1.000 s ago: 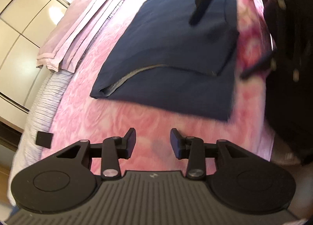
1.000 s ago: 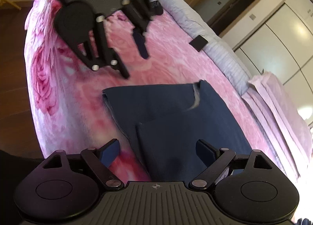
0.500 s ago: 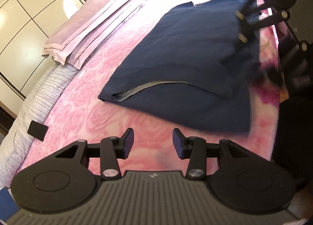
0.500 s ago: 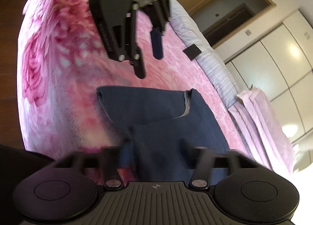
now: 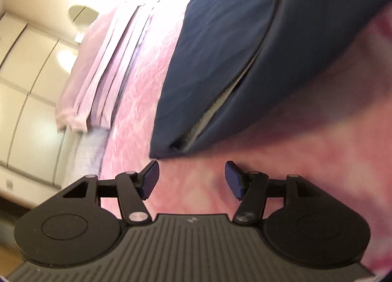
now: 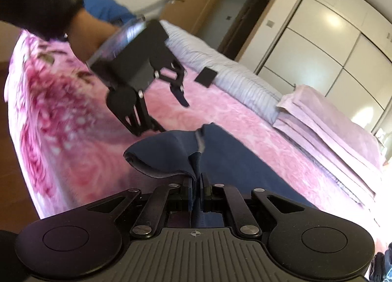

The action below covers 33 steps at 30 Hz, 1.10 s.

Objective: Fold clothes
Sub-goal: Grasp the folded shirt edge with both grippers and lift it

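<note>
Navy garment [image 6: 235,159]: smooth matt cloth, ahead of right gripper [image 6: 196,192] (matt black plastic, metal rivets). Pink blanket [image 5: 196,189] beneath: fuzzy pile. Wardrobe doors [image 6: 318,44]: glossy.

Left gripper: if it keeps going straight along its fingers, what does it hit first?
Likely the near corner of the navy garment, just ahead of the left gripper, whose jaws are opening with nothing between them. Depth is unclear; it could touch the pink blanket first.

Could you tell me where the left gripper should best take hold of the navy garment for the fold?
Probably the near corner of the navy garment, approached low across the pink bedspread. The layers gape there, offering an edge. The left gripper is opening with nothing between its fingers; the right gripper already pinches another corner.
</note>
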Each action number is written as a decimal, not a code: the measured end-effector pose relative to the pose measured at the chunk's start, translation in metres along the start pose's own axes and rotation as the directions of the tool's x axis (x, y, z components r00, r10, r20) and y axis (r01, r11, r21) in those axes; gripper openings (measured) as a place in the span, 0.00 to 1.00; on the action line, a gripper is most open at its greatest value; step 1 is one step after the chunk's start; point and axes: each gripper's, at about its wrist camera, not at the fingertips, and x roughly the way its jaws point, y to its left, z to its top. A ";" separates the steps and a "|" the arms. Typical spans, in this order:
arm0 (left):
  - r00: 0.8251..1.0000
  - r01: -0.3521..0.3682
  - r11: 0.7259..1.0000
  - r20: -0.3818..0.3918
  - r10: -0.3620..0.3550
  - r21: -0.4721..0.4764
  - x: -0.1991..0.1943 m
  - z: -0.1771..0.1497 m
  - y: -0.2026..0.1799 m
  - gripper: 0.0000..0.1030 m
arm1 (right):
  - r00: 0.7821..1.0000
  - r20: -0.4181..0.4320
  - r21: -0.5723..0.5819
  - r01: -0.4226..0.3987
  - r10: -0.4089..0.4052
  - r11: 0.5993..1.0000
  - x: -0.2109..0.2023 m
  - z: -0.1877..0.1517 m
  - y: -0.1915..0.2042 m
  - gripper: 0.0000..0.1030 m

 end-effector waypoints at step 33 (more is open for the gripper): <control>0.971 0.088 0.948 0.186 -0.150 0.306 0.122 0.310 0.057 0.07 | 0.989 0.050 0.872 0.024 -0.138 0.489 -0.098 -0.178 -0.190 0.03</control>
